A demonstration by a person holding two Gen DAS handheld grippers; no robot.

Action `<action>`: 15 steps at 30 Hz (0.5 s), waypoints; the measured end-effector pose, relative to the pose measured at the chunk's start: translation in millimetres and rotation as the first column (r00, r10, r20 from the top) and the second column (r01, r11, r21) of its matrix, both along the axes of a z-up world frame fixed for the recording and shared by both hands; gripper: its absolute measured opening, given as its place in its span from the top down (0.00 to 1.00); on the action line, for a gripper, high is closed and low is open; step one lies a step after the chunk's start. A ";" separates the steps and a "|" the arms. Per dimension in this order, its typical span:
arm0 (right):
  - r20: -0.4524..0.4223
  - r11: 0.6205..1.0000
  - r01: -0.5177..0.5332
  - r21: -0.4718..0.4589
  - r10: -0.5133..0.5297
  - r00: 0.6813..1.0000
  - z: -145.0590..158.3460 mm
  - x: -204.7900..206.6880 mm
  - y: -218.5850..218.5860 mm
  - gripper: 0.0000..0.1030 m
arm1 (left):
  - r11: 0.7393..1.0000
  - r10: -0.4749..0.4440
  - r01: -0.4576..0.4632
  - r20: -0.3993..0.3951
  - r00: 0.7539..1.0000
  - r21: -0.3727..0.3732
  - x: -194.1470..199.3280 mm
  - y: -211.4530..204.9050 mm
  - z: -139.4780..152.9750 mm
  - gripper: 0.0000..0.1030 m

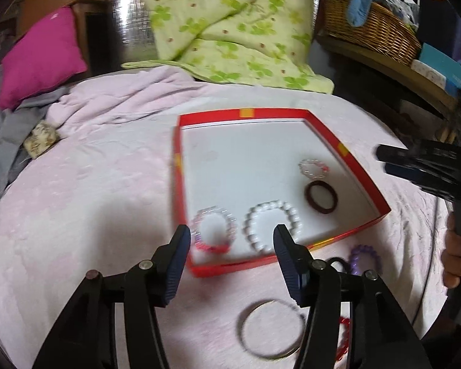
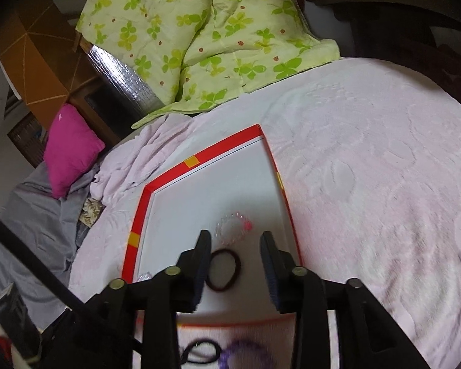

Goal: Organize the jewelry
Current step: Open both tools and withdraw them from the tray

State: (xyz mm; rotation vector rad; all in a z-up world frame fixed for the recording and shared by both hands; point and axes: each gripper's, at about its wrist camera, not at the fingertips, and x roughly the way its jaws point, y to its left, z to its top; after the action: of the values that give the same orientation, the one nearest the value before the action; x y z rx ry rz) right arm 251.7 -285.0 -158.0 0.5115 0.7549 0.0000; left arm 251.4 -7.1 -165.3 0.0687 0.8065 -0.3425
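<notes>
A shallow red-rimmed box (image 1: 213, 113) with a white floor lies on the pink bedspread. Inside it rest a white bead bracelet (image 1: 262, 224), a pink-and-clear bead bracelet (image 1: 227, 224), a dark maroon hair tie (image 1: 321, 196) and a small clear bead ring (image 1: 313, 167). My left gripper (image 1: 232, 240) is open above the box's near edge, nothing between its fingers. My right gripper (image 2: 235, 246) is open over the maroon hair tie (image 2: 230, 258) and clear bead ring (image 2: 233, 226), holding nothing. It also shows at the right edge of the left wrist view.
Outside the box lie a thin metal bangle (image 1: 246, 335), a purple bead bracelet (image 1: 364, 253), a black hair tie (image 1: 338, 263) and a red piece (image 1: 344, 335). A green floral quilt (image 1: 230, 24), a magenta pillow (image 1: 43, 55) and a wicker basket (image 1: 375, 27) lie beyond.
</notes>
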 end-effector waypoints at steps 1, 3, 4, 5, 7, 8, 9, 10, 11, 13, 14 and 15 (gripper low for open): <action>0.004 1.000 0.005 0.003 -0.005 1.000 1.7 -5.9 -1.4 0.56 | 1.000 0.007 -0.007 0.002 1.000 0.000 -2.9 4.7 0.2 0.44; 0.011 1.000 0.011 0.000 -0.011 1.000 5.1 -20.7 -4.1 0.54 | 1.000 0.024 -0.024 0.001 1.000 0.003 -6.6 14.8 -0.1 0.44; 0.011 1.000 0.010 -0.001 -0.010 1.000 5.8 -25.0 -4.8 0.54 | 1.000 0.030 -0.030 0.000 1.000 0.005 -7.5 18.7 -0.7 0.44; 0.007 1.000 0.012 -0.001 -0.012 1.000 5.6 -31.2 -5.8 0.54 | 0.999 0.040 -0.040 -0.002 0.999 0.008 -8.1 23.1 -1.2 0.43; -0.021 0.999 0.025 0.027 -0.025 0.999 -1.4 -45.6 -10.3 0.54 | 0.997 0.075 -0.074 -0.013 0.997 0.003 -8.1 34.5 -3.0 0.43; -0.035 0.998 0.032 0.049 -0.030 0.999 -5.2 -49.7 -13.0 0.54 | 0.995 0.097 -0.097 -0.021 0.995 -0.008 -7.3 41.4 -3.5 0.43; -0.052 0.996 0.044 0.083 -0.040 0.998 -10.4 -53.8 -17.2 0.54 | 0.993 0.114 -0.115 -0.030 0.993 -0.023 -6.1 47.1 -3.6 0.43; -0.059 0.994 0.052 0.101 -0.046 0.997 -12.8 -55.3 -19.9 0.54 | 0.990 0.134 -0.136 -0.043 0.990 -0.046 -4.6 54.2 -4.2 0.43; -0.065 0.991 0.062 0.122 -0.054 0.996 -15.6 -57.4 -23.0 0.54 | 0.985 0.151 -0.155 -0.056 0.987 -0.070 -3.4 60.8 -4.9 0.43; -0.068 0.988 0.077 0.133 -0.068 0.995 -18.4 -59.2 -26.0 0.54 | 0.977 0.177 -0.184 -0.075 0.981 -0.103 -1.3 69.2 -5.5 0.43; -0.070 0.989 0.076 0.127 -0.067 0.995 -19.2 -59.8 -25.0 0.54 | 0.976 0.183 -0.190 -0.075 0.980 -0.110 -0.9 70.4 -4.9 0.43; -0.072 0.990 0.072 0.123 -0.063 0.995 -19.8 -59.9 -23.6 0.54 | 0.976 0.181 -0.188 -0.072 0.981 -0.112 -0.8 70.4 -4.2 0.43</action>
State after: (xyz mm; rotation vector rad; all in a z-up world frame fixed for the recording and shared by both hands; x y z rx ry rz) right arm 191.8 -308.5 -177.8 0.6595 0.8075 -0.0330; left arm 250.5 63.3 -169.5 -0.1280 0.8447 -0.2162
